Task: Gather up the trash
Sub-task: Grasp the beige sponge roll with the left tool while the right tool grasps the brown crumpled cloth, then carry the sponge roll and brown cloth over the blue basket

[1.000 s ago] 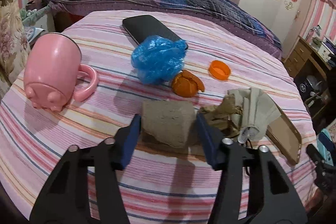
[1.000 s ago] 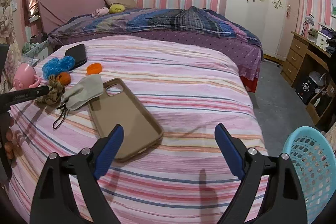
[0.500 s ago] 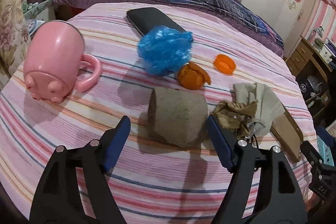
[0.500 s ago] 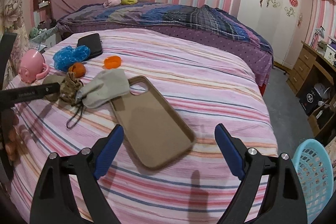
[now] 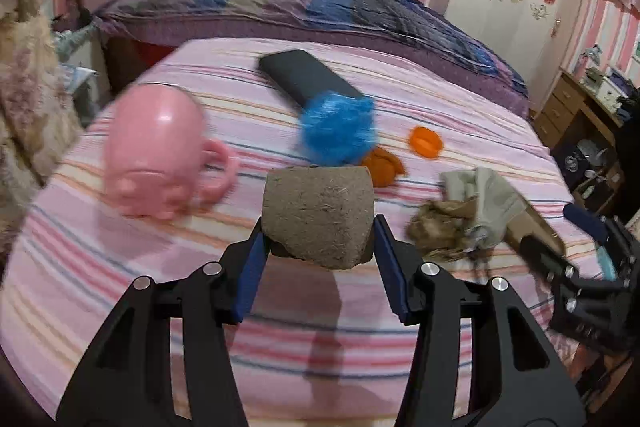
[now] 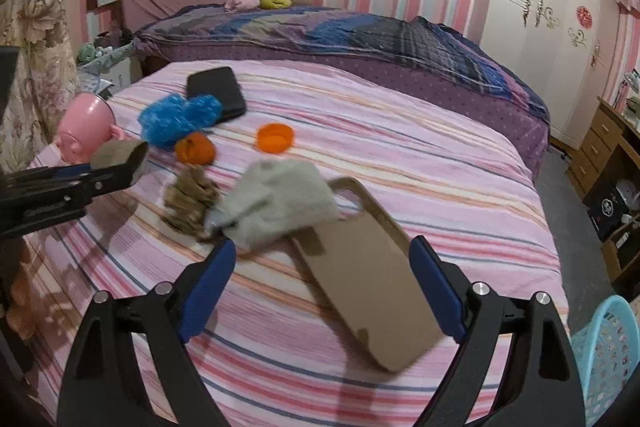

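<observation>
My left gripper (image 5: 318,245) is shut on a grey-brown cardboard tube (image 5: 318,217) and holds it above the striped bedspread (image 5: 120,267); the tube also shows in the right wrist view (image 6: 116,155). Beyond it lie a blue plastic bag (image 5: 338,133), an orange peel (image 5: 382,165), an orange cap (image 5: 426,141), crumpled brown paper (image 5: 440,229) and a grey face mask (image 5: 484,197). My right gripper (image 6: 320,283) is open and empty, low over the mask (image 6: 280,205) and the tan phone case (image 6: 368,275).
A pink pig mug (image 5: 156,151) stands at the left. A black phone (image 5: 304,77) lies behind the blue bag. A light blue basket (image 6: 604,359) stands on the floor at the lower right. A wooden desk (image 6: 612,143) stands at the right wall.
My left gripper has closed on the cardboard tube and lifted it off the bedspread. My right gripper has moved forward toward the mask and phone case, still open.
</observation>
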Demonstrator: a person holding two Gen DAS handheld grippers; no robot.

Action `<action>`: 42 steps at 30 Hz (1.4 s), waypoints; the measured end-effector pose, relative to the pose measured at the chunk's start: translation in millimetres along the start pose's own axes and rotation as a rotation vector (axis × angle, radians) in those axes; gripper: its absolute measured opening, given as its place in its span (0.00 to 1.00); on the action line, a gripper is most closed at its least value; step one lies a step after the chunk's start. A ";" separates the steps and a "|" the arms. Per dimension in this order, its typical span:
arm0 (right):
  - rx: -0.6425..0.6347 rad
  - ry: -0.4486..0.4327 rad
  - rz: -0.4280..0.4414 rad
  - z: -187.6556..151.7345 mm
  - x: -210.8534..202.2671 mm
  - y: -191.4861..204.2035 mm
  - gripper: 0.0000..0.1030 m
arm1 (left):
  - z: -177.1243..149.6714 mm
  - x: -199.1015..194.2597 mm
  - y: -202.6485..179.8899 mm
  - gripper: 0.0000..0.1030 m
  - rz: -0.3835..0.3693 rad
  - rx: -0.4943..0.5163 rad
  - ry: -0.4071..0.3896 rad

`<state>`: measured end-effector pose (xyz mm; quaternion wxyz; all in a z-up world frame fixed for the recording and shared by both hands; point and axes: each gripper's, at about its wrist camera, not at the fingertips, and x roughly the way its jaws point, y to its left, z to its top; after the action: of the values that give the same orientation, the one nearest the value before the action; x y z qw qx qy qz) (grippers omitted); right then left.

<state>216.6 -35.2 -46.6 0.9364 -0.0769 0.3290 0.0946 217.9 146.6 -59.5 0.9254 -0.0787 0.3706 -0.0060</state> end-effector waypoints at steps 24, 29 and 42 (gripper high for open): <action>-0.165 0.021 0.108 30.5 17.5 76.6 0.48 | -1.6 -35.4 54.5 0.49 0.138 -0.056 -0.044; -0.135 -0.016 0.078 28.7 -11.5 52.7 0.48 | -3.8 -39.8 36.9 0.49 0.137 -0.036 -0.056; -0.031 -0.018 -0.073 -14.6 -79.3 -51.6 0.48 | -14.9 -54.4 -36.7 0.49 0.075 0.029 -0.078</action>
<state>158.8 -98.4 -3.7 0.9409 -0.1025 0.3158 0.0662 170.0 112.1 -27.4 0.9398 -0.0515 0.3367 0.0265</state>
